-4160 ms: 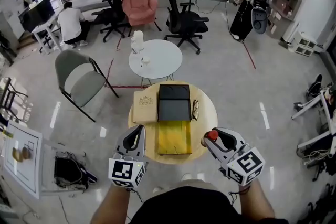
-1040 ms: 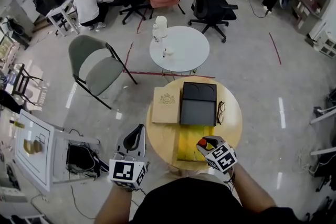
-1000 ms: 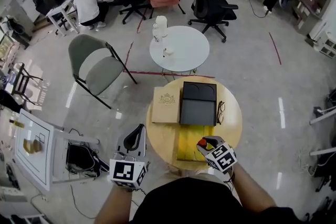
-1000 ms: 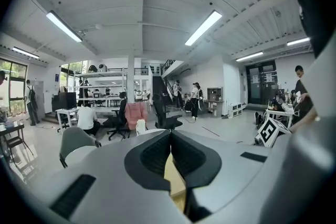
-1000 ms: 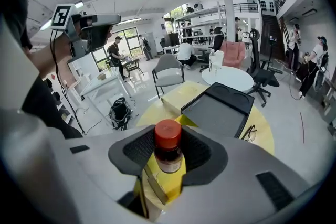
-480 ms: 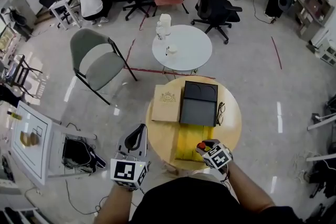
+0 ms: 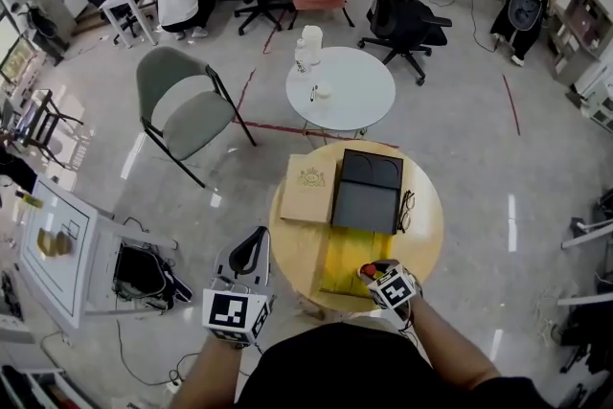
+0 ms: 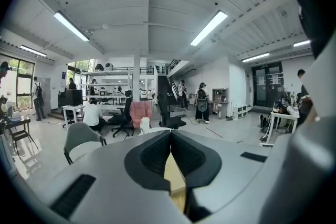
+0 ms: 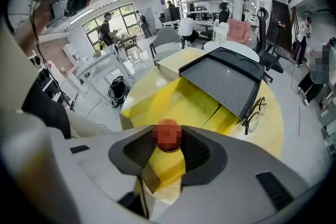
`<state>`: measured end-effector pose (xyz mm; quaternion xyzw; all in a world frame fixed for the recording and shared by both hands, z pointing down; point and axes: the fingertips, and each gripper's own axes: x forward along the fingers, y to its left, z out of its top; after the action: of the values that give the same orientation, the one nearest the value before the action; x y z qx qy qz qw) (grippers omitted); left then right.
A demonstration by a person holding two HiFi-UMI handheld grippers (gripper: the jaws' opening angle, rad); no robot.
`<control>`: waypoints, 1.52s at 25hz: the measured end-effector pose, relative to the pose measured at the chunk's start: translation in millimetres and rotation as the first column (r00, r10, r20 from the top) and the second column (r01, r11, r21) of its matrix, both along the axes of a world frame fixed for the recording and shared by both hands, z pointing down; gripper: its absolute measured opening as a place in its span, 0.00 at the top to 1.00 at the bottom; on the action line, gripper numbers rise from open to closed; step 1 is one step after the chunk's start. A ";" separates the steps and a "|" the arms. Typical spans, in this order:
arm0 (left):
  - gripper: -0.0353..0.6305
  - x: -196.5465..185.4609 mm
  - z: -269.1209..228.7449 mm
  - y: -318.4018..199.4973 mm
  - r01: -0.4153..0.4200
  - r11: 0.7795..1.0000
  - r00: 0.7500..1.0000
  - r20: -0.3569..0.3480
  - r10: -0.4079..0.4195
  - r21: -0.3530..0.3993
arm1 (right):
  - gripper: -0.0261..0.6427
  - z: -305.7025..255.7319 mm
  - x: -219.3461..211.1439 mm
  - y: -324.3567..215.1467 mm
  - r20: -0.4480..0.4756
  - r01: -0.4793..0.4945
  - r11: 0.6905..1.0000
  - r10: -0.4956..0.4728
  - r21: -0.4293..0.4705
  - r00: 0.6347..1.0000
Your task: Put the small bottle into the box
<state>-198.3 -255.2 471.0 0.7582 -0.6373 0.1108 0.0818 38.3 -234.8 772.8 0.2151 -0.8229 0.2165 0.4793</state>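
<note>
The right gripper pinches the red-capped small bottle between its jaws, over the near end of the yellow box and just inside the round table's near edge. The left gripper, jaws pressed together on nothing, hangs off the table's left rim. Beyond lie a black case, glasses and a tan box whose crest is too small to read.

The table looks like pale, smooth wood. The yellow box is glossy; the black tray is matt and grainy.
</note>
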 end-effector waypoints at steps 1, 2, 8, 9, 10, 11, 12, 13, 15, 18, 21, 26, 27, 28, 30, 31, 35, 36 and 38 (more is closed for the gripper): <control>0.92 0.3 -0.4 0.8 0.002 1.000 1.000 0.002 -0.002 0.001 | 0.72 1.4 1.1 0.5 -0.003 -0.001 1.000 0.001 -0.001 1.000; 0.92 1.1 -1.2 1.3 0.004 1.000 1.000 0.004 -0.004 0.001 | 0.72 2.1 2.0 0.9 -0.003 -0.002 1.000 0.002 -0.001 1.000; 0.92 11.1 -6.9 4.5 0.002 1.000 1.000 0.013 -0.002 0.016 | 0.72 -9.0 1.3 0.2 0.061 -0.010 1.000 0.009 0.019 0.998; 0.92 13.7 -8.1 5.2 0.000 1.000 1.000 0.014 0.000 0.021 | 0.72 -14.2 1.2 0.3 0.071 -0.008 1.000 0.006 0.026 0.997; 0.92 16.9 -9.4 5.7 -0.003 1.000 1.000 0.014 0.003 0.024 | 0.72 -20.7 1.7 -0.2 0.082 -0.006 0.999 0.003 0.038 0.997; 0.92 20.8 -10.9 6.2 -0.007 1.000 1.000 0.015 0.007 0.027 | 0.72 -28.7 2.7 -1.7 0.096 -0.009 0.998 0.003 0.056 0.995; 0.92 25.3 -12.2 6.8 -0.012 1.000 1.000 0.014 0.012 0.029 | 0.73 -38.3 3.9 -3.7 0.116 -0.015 0.997 0.006 0.076 0.993; 0.92 30.1 -13.2 7.5 -0.018 0.999 1.000 0.014 0.017 0.031 | 0.74 -49.5 5.1 -5.5 0.142 -0.025 0.995 0.011 0.097 0.990; 0.92 39.8 -14.3 10.1 -0.028 0.999 1.000 0.014 0.027 0.036 | 0.84 -78.0 7.2 -9.1 0.216 -0.058 0.986 0.024 0.155 0.976; 0.92 54.5 -17.6 15.0 -0.038 0.998 0.999 0.012 0.037 0.046 | 0.94 -126.1 11.9 -12.2 0.342 -0.115 0.964 0.026 0.241 0.939; 0.92 68.5 -21.7 19.0 -0.039 0.998 0.999 0.010 0.039 0.057 | 0.94 -166.1 18.5 -11.4 0.420 -0.151 0.942 0.012 0.300 0.907; 0.92 91.3 -25.2 29.8 -0.035 0.997 0.999 0.009 0.034 0.072 | 0.94 -216.2 33.2 -4.5 0.484 -0.180 0.911 -0.023 0.371 0.875; 0.92 96.7 -26.4 32.7 -0.034 0.996 0.999 0.012 0.033 0.077 | 0.94 -224.4 37.2 -2.9 0.492 -0.185 0.906 -0.029 0.380 0.870; 0.92 101.9 -28.3 35.9 -0.032 0.996 0.999 0.015 0.031 0.083 | 0.94 -232.4 41.0 -1.0 0.501 -0.189 0.902 -0.034 0.388 0.865; 0.92 110.7 -34.0 42.8 -0.026 0.995 1.000 0.016 0.024 0.099 | 0.94 -248.0 47.5 3.6 0.518 -0.192 0.895 -0.049 0.402 0.854; 0.92 114.0 -37.0 46.3 -0.021 0.994 1.000 0.014 0.019 0.110 | 0.94 -255.0 50.3 6.3 0.523 -0.191 0.893 -0.057 0.408 0.850; 0.92 124.1 -43.5 59.0 -0.008 0.991 1.000 0.008 0.007 0.136 | 0.94 -283.1 59.6 15.6 0.530 -0.199 0.878 -0.071 0.435 0.845; 0.92 126.8 -44.6 62.3 -0.009 0.991 1.000 0.008 0.008 0.137 | 0.94 -291.1 61.0 18.4 0.533 -0.199 0.874 -0.079 0.443 0.842; 0.92 132.5 -47.9 69.0 -0.014 0.990 1.000 0.009 0.012 0.141 | 0.94 -307.3 63.0 25.2 0.545 -0.193 0.866 -0.104 0.461 0.832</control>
<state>-65.7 -186.2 423.1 0.7658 -0.6388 0.0690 0.0248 101.2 -209.7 465.5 0.2790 -0.9475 0.0613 0.1435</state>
